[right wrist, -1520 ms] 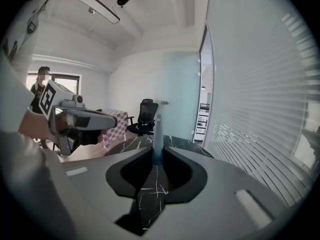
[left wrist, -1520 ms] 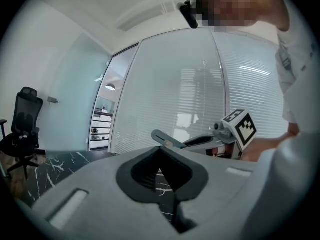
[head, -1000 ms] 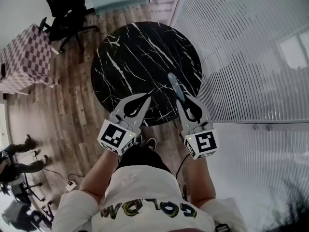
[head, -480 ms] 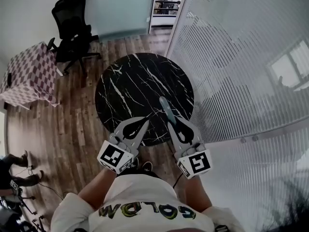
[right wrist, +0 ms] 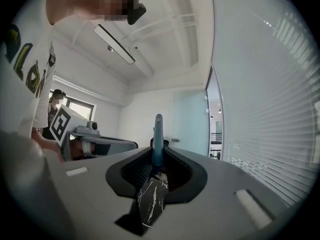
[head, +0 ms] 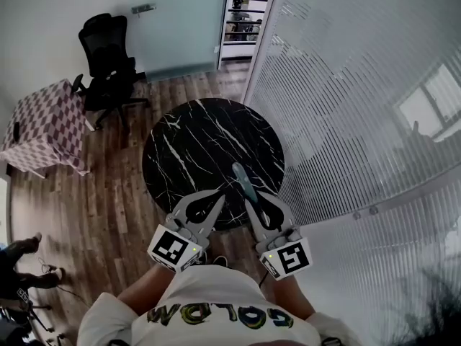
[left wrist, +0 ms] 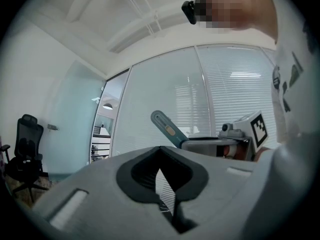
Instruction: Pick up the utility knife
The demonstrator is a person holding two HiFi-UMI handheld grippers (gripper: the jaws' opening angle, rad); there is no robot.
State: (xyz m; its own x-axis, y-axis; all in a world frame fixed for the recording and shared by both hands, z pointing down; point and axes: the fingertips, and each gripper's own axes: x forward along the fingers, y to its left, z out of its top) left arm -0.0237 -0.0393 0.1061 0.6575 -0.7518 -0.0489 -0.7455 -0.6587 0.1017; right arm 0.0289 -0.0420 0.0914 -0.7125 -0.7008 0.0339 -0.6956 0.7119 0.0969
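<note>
Between the jaws of our right tongs [head: 249, 197] [right wrist: 158, 156] sits the slim blue-grey plastic utility knife [head: 240, 179] [right wrist: 158, 131]. The pads are closed on its rear part, at a middling width that is no wider than the handle itself. Its long axis runs straight on from the tongs. In the right gripper view it stands dead ahead of the tips, edge-on to us, with its free end reaching well past them. In the head view that free end leans a little toward the left tongs' side. Beyond and beneath the tips lies the round black marble table with white veins [head: 205, 139]. We judge the knife clear of it, since the right gripper view shows wall and ceiling behind the handle and only a sliver of marble low in the gap behind the pads.

Our left tongs [head: 219, 194] [left wrist: 160, 150] hang just beside the right pair, on their left and level with them. Their jaws are narrow, tips drawn together, with nothing between. Through the slit behind the tips we see only the white slatted blinds [left wrist: 235, 99]. From that side the knife [left wrist: 167, 128] shows slantwise, ahead of and to the right of the left tips, near but not touching.

So the right hand has the knife and the left is merely close. We judge the pick-up done in substance. Any coming move turns on keeping the handle in line with the right jaws, because so much of it overhangs forward that it could pivot in the pads.
</note>
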